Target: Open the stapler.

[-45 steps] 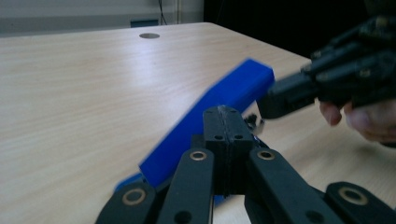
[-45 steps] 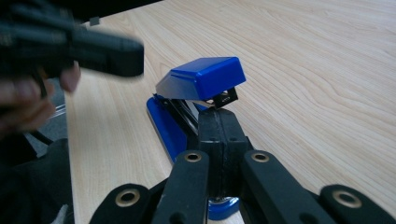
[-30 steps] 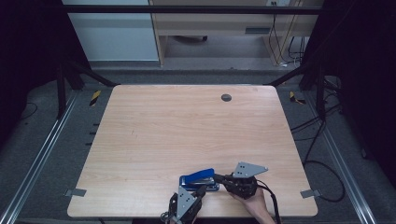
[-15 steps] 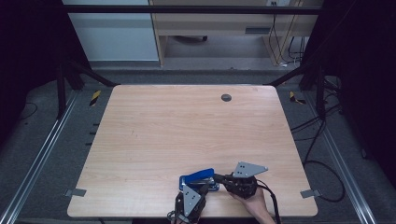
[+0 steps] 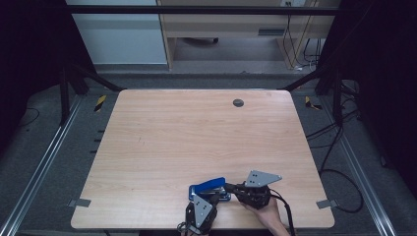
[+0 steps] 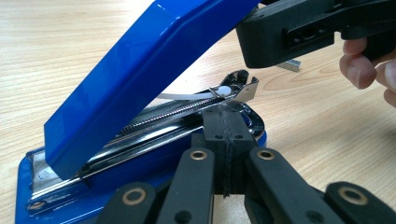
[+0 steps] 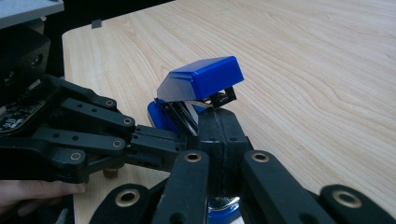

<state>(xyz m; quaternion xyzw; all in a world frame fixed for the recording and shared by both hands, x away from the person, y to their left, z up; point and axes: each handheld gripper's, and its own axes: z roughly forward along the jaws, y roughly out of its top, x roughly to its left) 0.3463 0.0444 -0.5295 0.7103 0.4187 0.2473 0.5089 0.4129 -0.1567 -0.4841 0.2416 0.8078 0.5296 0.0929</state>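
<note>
Seen from the high view, my two grippers meet at the near edge of the table [image 5: 147, 147], where a blue stapler [image 5: 209, 187] lies with its lid swung up. In the left gripper view my left gripper [image 6: 224, 140] has its jaws pressed together, pad to pad, at the front of the stapler [image 6: 140, 93], just below the bright metal staple channel [image 6: 187, 114]; whether a thin lip of the base is pinched between them I cannot tell. In the right gripper view my right gripper [image 7: 219, 135] likewise shows its jaws closed against each other, their tip at the nose of the magazine under the raised blue lid [image 7: 205, 77], with the left gripper's linkage [image 7: 93, 126] crossing at the side. I judge the stapler stiff and moderately heavy for its size: a plastic shell over a steel core, not fragile, but glossy and therefore slippery on the lid's sloped faces. The hinge makes it awkward, since the lid pivots freely and a pull on it tilts the base. My preferred holds are the flat blue base for steadying, and the lid's squared front end for lifting. A loose strip of staples [image 6: 289, 65] lies on the wood beyond.
</note>
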